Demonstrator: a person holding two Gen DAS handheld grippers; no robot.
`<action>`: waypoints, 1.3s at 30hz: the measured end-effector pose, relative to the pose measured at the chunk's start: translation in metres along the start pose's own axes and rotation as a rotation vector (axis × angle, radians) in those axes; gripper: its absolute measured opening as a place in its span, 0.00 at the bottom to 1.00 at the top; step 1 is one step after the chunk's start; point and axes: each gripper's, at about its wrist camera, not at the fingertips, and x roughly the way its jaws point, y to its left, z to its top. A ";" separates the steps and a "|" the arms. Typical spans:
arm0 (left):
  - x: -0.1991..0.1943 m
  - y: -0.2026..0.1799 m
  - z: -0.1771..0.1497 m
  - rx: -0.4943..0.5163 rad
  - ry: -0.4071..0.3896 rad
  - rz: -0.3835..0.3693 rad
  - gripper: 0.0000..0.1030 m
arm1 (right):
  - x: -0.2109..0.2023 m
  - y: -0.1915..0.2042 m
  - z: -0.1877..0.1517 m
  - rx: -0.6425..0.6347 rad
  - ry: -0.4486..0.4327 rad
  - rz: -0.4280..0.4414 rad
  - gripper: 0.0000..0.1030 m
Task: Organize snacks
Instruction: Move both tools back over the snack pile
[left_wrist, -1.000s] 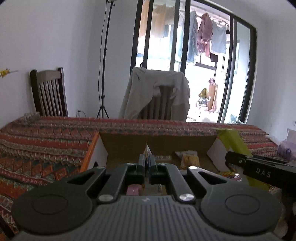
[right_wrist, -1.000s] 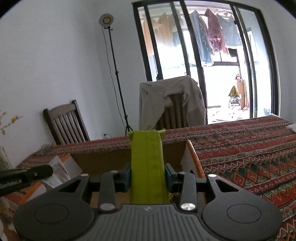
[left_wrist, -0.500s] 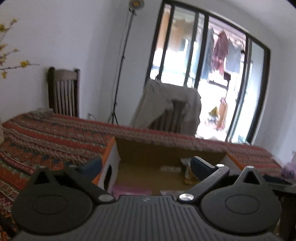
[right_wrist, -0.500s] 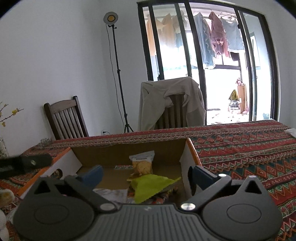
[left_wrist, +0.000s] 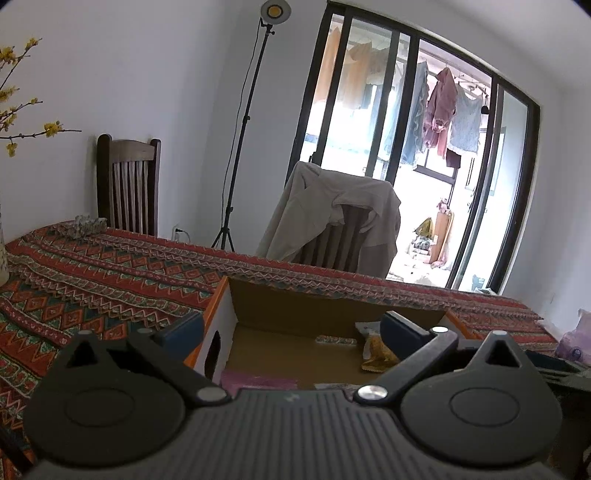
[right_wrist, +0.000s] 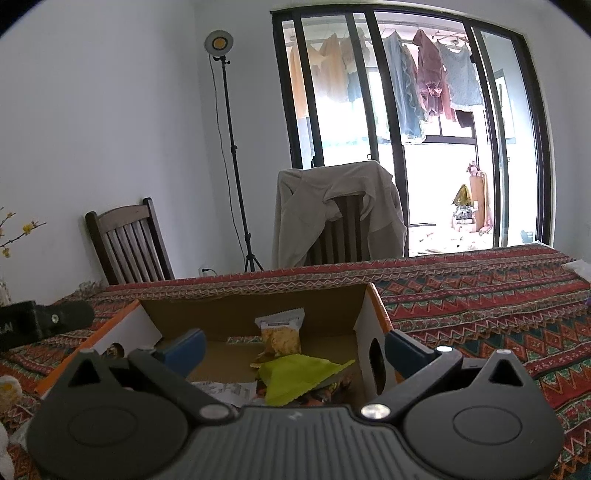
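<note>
An open cardboard box stands on the patterned tablecloth. In the right wrist view it holds a green packet, a clear packet of yellow snacks against the far wall and a white printed packet. In the left wrist view I see the yellow snack packet and a pink packet. My left gripper is open and empty above the box's near left side. My right gripper is open and empty above the green packet.
A chair draped with a beige jacket stands behind the table. A dark wooden chair and a light stand are at the far left. The other gripper's body shows at the left edge.
Both grippers have opened. The left let go of a small packet and the right dropped the green packet into the box. Both have since lifted slightly.
</note>
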 end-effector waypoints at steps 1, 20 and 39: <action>-0.002 -0.001 0.002 -0.003 -0.001 -0.001 1.00 | -0.001 0.001 0.001 -0.004 -0.003 0.001 1.00; -0.063 0.012 0.007 -0.016 -0.002 0.001 1.00 | -0.053 0.010 0.015 -0.026 -0.020 -0.017 1.00; -0.115 0.057 -0.042 -0.010 0.069 0.052 1.00 | -0.111 -0.014 -0.035 -0.031 0.059 -0.052 1.00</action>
